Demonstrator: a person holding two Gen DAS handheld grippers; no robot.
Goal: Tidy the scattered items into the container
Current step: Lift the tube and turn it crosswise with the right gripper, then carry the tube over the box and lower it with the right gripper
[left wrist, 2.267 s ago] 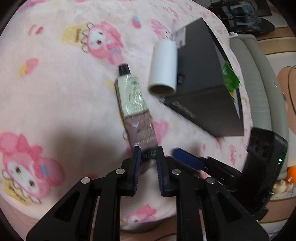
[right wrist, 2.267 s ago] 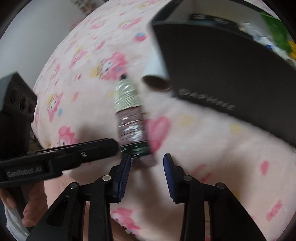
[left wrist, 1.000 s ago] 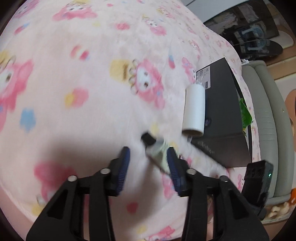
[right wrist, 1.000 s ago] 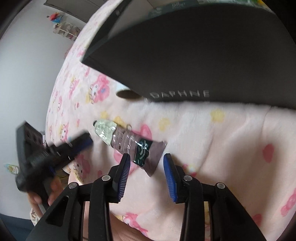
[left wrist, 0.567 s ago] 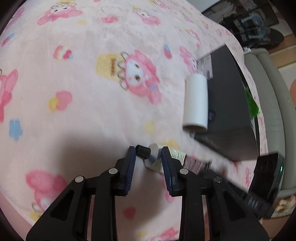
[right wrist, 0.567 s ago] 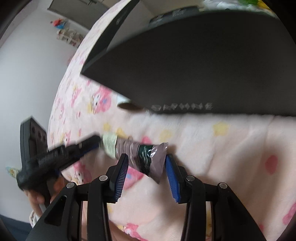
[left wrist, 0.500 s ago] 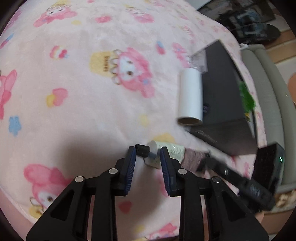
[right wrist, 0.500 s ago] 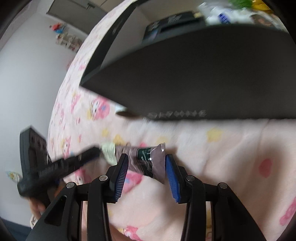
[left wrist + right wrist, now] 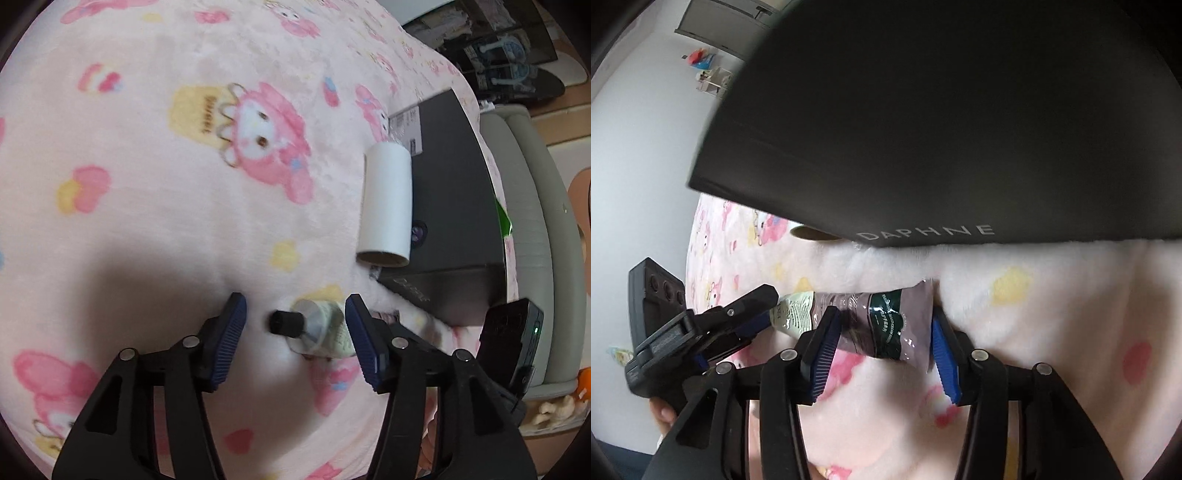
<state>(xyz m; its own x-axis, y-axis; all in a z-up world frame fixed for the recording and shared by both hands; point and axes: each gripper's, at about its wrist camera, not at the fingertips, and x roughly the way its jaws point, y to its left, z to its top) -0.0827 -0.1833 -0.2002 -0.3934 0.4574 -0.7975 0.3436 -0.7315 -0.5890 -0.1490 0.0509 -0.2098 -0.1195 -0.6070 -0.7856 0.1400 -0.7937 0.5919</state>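
Observation:
A cream tube (image 9: 321, 326) with a black cap and a mauve crimped tail (image 9: 882, 323) lies on the pink blanket in front of the black DAPHNE box (image 9: 923, 129). My left gripper (image 9: 291, 332) is open, its jaws on either side of the cap end. My right gripper (image 9: 881, 336) is open around the tail end, with the pads close to the tube's sides. The box (image 9: 450, 206) sits to the right in the left wrist view, and the other gripper shows in each view.
A white cardboard roll (image 9: 386, 206) lies against the box's left side. The pink cartoon-print blanket (image 9: 166, 166) covers the surface. A grey cushioned edge (image 9: 535, 221) runs along the far right. The box fills the upper half of the right wrist view.
My left gripper has opened wide from around the tube's cap end. My right gripper has moved closer to the box and now straddles the tube's tail.

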